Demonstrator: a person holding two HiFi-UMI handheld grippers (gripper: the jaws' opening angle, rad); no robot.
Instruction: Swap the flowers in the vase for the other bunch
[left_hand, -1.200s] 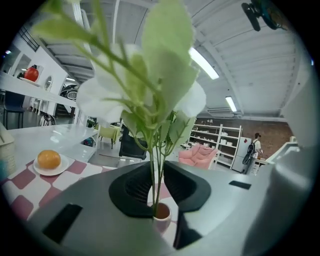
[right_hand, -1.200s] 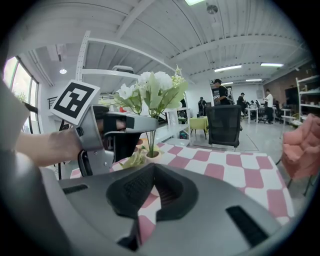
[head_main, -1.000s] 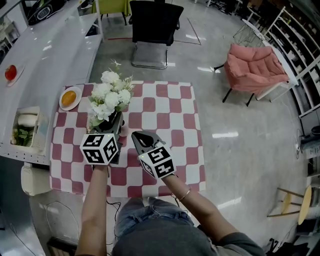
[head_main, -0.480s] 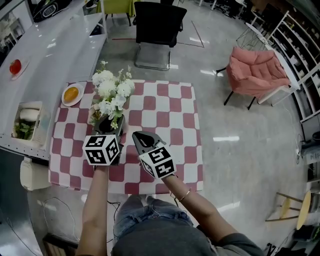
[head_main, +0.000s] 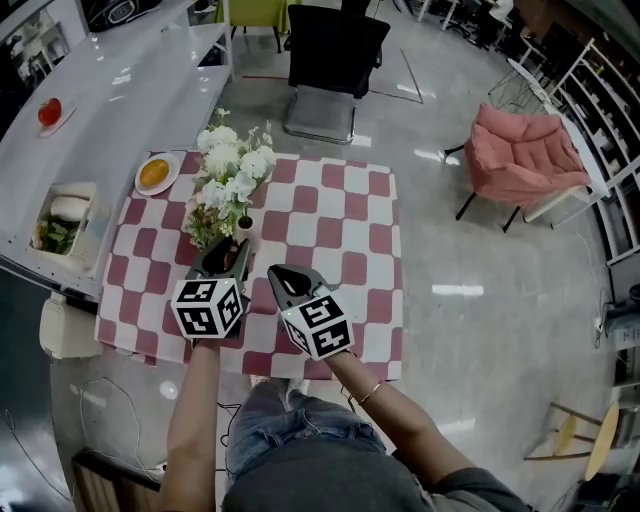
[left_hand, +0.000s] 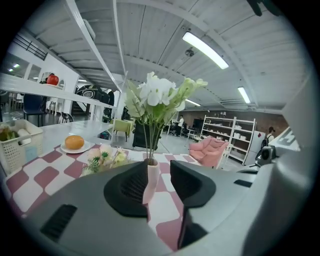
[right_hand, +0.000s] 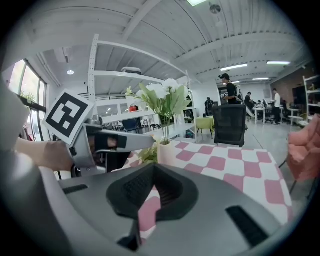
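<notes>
Over the checked table (head_main: 330, 215), head view, your left gripper (head_main: 228, 256) hangs just short of the vase (head_main: 243, 228) holding the white flowers (head_main: 232, 165). Left gripper view: its jaws have just been opening and stand apart, framing the vase untouched, likely to steady it; the other bunch (left_hand: 102, 157) lies beside it. Right gripper view: your right gripper (right_hand: 154, 168) is closed on nothing, probably waiting to pull stems.

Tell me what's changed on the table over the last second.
The left gripper has just been opening its jaws and seems to have let go of the pink vase, now untouched in line with their gap. The white flowers, the other bunch on the cloth and the shut right gripper look unchanged.
</notes>
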